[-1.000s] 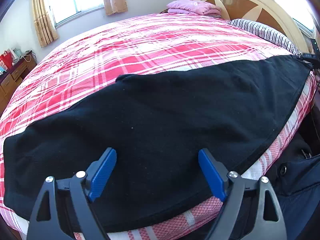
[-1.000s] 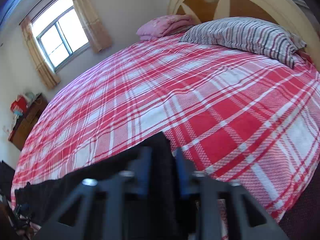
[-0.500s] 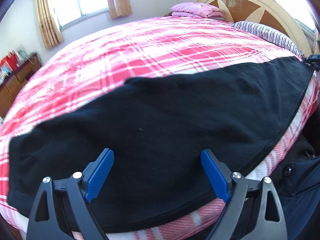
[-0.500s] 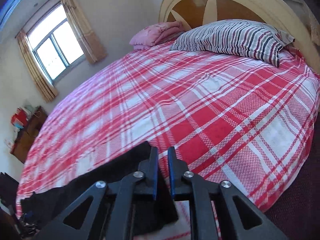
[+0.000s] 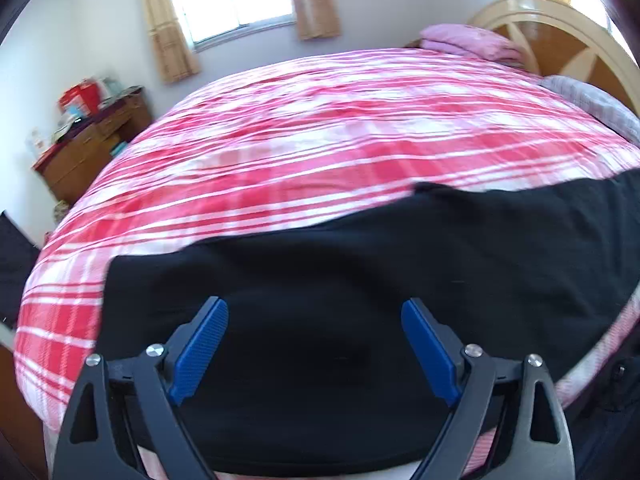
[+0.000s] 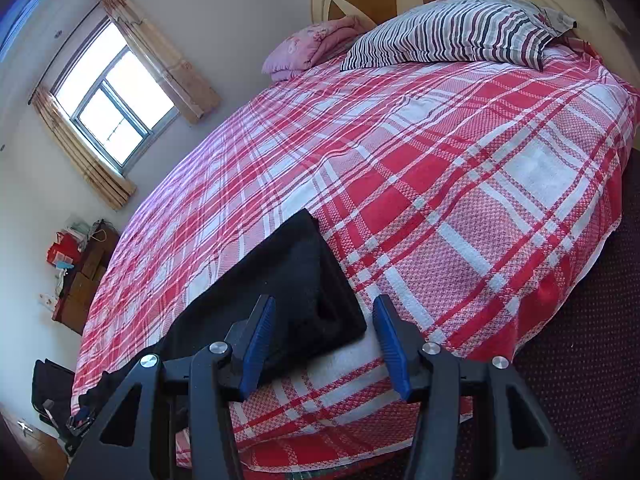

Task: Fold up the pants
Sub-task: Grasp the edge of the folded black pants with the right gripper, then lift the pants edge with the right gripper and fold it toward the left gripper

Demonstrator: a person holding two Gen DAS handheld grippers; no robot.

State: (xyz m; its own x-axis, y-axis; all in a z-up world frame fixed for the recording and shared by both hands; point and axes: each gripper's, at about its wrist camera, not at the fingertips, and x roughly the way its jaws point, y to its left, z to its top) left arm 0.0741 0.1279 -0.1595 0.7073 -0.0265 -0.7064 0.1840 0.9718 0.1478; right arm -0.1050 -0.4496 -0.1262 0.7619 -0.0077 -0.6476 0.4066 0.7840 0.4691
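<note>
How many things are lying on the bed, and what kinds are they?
Black pants: 1
Striped pillow: 1
Folded pink blanket: 1
Total: 3, all on the red plaid bed cover.

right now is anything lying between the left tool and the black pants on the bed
Nothing visible. The left tool hangs open right over the black pants, which lie flat on the plaid bed cover with nothing on them.

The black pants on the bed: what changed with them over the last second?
The right gripper let go of the black pants: its fingers, earlier shut on the corner, are opening, and the corner lies flat on the plaid bedspread. The left gripper swung left, staying open above the cloth. The pants remain spread out.
</note>
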